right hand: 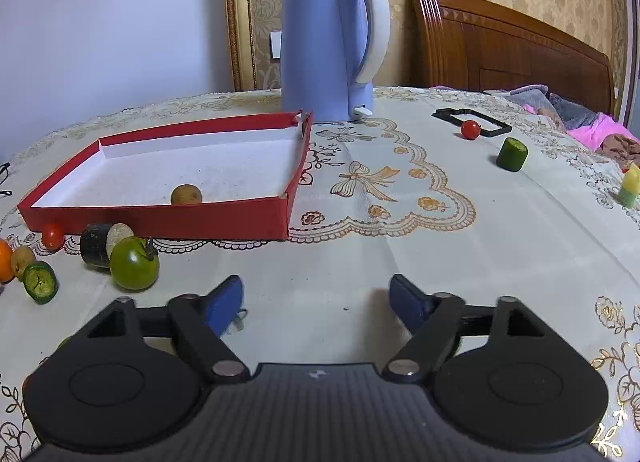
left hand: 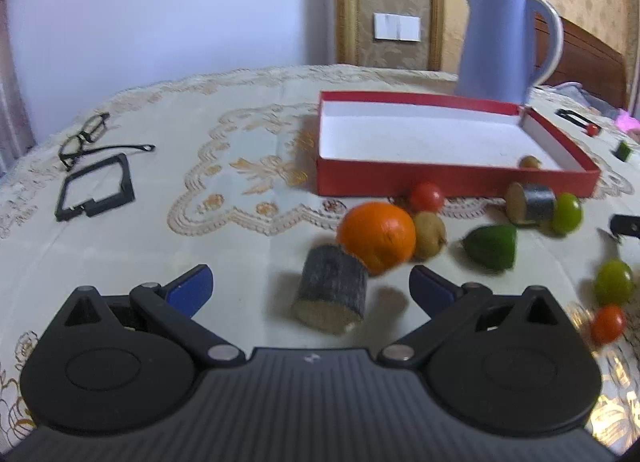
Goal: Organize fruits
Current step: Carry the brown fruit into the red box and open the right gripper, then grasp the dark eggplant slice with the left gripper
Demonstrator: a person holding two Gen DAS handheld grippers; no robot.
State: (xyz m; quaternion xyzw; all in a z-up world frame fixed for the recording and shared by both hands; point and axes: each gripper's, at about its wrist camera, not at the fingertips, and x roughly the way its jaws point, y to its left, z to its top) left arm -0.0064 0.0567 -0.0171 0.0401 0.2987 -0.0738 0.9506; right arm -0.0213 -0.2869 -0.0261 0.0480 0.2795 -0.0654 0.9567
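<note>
While both the left gripper (left hand: 310, 282) and right gripper (right hand: 316, 298) are held wide open and empty, the orange (left hand: 377, 238), centre frame before the red box (left hand: 456, 182), is judged firm, probably smooth, best clasped across its middle.

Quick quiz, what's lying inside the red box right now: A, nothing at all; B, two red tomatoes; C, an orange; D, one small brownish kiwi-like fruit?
D: the red box holds only a small brownish fruit near its front wall; the orange lies outside on the tablecloth.
</note>
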